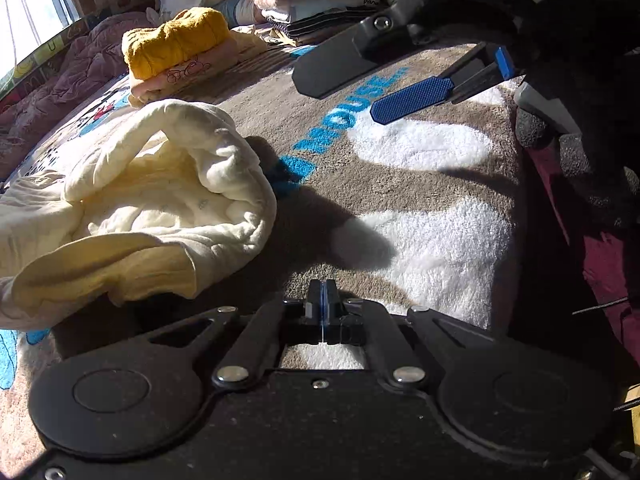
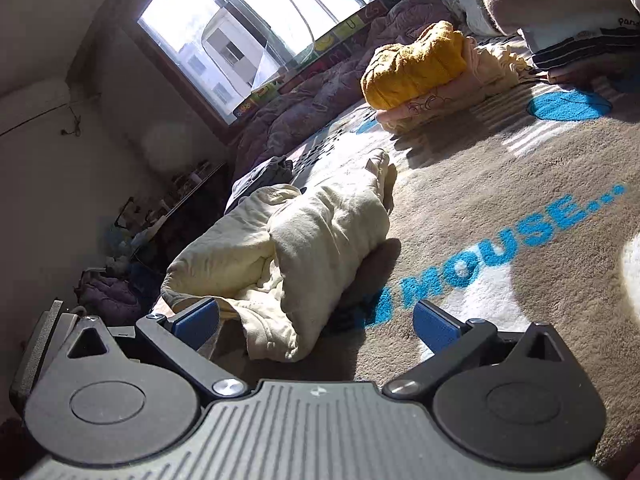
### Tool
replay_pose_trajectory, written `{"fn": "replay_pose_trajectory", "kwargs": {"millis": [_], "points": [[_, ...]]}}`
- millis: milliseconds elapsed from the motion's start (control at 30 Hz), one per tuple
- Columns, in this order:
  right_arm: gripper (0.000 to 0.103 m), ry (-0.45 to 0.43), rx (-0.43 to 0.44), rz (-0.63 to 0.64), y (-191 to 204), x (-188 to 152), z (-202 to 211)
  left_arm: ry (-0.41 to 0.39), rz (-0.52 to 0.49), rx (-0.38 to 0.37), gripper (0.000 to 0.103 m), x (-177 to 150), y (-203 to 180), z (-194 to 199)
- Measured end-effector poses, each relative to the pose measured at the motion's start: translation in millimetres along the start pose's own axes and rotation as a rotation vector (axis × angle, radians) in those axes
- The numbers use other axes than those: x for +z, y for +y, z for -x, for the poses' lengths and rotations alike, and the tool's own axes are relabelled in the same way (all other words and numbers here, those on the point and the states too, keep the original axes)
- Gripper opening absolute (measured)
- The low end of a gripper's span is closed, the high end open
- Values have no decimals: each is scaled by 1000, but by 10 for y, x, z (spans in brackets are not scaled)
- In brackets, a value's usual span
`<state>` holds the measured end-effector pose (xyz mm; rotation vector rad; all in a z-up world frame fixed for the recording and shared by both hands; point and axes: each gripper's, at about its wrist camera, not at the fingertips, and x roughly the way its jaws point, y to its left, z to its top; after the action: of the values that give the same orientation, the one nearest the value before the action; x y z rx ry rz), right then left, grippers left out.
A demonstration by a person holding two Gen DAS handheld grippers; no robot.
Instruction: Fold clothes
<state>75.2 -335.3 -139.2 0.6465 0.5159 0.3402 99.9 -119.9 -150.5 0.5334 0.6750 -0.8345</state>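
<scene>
Soft cream cloth garment (image 1: 160,200) on fuzzy pile blanket (image 1: 420,240).

Hard sunlight pours from the blown-out bright window (image 2: 256,36) at upper left, casting sharp shadows across the fuzzy brown-and-white blanket (image 1: 420,184); fisheye edges bend.

Blue letters "MOUSE..." stand on the brown blanket (image 2: 500,184).
</scene>
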Motion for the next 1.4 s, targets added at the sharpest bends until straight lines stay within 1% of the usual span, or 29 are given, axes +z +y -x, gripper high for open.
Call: {"fn": "replay_pose_trajectory", "kwargs": {"millis": [67, 100, 167, 200, 233, 300, 400, 467, 500, 533, 567, 600, 633, 667, 733, 800, 833, 867, 900, 933, 967, 1033, 1100, 1133, 1167, 1200, 1300, 1367, 1400], "points": [[102, 20, -17, 44, 106, -20, -53, -50, 137, -1, 3, -55, 122, 154], [102, 30, -26, 66, 159, -30, -81, -81, 212, 13, 8, -86, 223, 257], [102, 36, -48, 113, 274, -35, -161, -158, 379, 58, 30, -149, 455, 497], [102, 38, -54, 134, 327, -28, -214, -196, 472, 91, 47, -166, 599, 602], [102, 36, -63, 151, 376, -15, -273, -224, 552, 116, 50, -192, 729, 676], [101, 29, -84, 177, 458, 18, -402, -277, 707, 166, 50, -245, 987, 821], [88, 14, -136, 206, 552, 95, -597, -309, 932, 209, 53, -311, 1400, 873], [73, 16, -177, 224, 585, 161, -755, -306, 1006, 221, 57, -293, 1577, 785], [70, 20, -206, 236, 581, 202, -852, -300, 1015, 231, 57, -269, 1674, 732], [65, 31, -215, 238, 560, 226, -914, -285, 1028, 254, 57, -241, 1731, 674], [49, 42, -225, 240, 538, 250, -977, -248, 1057, 279, 57, -229, 1828, 587], [38, 53, -235, 242, 517, 274, -1039, -234, 1084, 262, 41, -255, 1882, 546], [21, 62, -244, 243, 494, 299, -1097, -222, 1110, 242, 12, -284, 1932, 510], [17, 54, -239, 228, 461, 332, -1092, -239, 1125, 232, 12, -298, 1905, 561], [12, -4, -229, 194, 421, 457, -941, -280, 1154, 213, 9, -324, 1838, 680], [12, -73, -229, 165, 398, 602, -731, -337, 1209, 161, 9, -388, 1583, 917], [12, -107, -222, 152, 388, 669, -584, -352, 1208, 157, 9, -414, 1441, 976], [12, -138, -216, 139, 375, 732, -441, -348, 1194, 178, 9, -469, 1272, 985], [12, -141, -221, 133, 340, 739, -347, -343, 1180, 201, 10, -528, 1100, 990], [11, -144, -225, 127, 306, 747, -254, -297, 1167, 210, 12, -608, 984, 892], [12, -142, -231, 119, 264, 747, -168, -196, 1169, 193, 15, -753, 880, 715], [12, -3, -289, 69, 13, 534, -204, -197, 1211, 164, 20, -932, 745, 685], [14, 79, -339, -10, -238, 243, -214, -188, 1226, 150, 29, -1004, 694, 728], [18, 71, -335, -32, -306, 113, -163, -174, 1216, 152, 37, -981, 715, 784], [20, 63, -330, -53, -369, -11, -113, -183, 1211, 181, 43, -963, 751, 842], [21, 45, -315, -54, -375, -84, -69, -193, 1203, 198, 53, -948, 778, 882], [34, 10, -295, -25, -338, -142, 8, -233, 1179, 234, 55, -905, 914, 983], [56, -30, -290, 10, -284, -71, 39, -266, 1165, 227, 56, -839, 1056, 992], [61, -50, -286, 31, -259, -30, 50, -274, 1160, 229, 56, -810, 1132, 982]]}}
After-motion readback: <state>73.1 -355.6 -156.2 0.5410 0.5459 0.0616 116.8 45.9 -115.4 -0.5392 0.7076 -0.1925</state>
